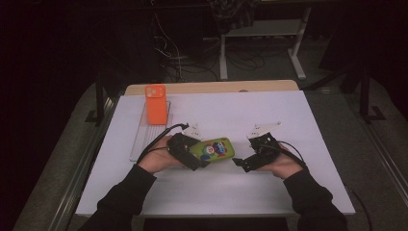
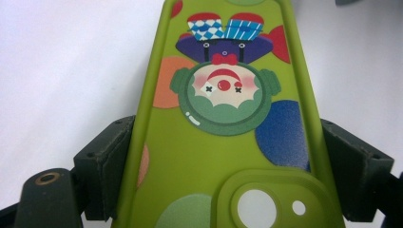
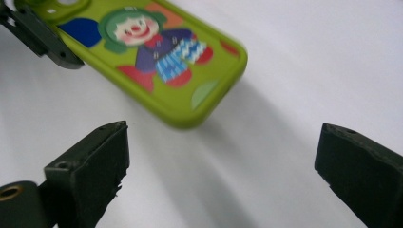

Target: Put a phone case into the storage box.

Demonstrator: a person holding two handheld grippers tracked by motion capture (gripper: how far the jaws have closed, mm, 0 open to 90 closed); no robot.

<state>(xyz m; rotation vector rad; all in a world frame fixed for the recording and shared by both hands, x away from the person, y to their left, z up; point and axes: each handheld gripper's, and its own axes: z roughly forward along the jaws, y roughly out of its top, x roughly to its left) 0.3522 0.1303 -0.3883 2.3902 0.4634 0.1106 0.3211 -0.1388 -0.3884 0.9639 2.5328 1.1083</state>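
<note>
I worked over a white table top (image 1: 269,110) in a dark room, with cables and grey desk legs (image 1: 223,57) on the floor behind it. An orange phone case (image 1: 155,104) stood on a pale ribbed tray (image 1: 139,139) at the far left. My left gripper (image 1: 195,156) lay low, jaws clamped on the long edges of the green rubber phone case with a clown print (image 1: 213,149), holding it just above the table. My right gripper (image 1: 240,163) pointed at that case's free end, jaws wide apart and empty.
</note>
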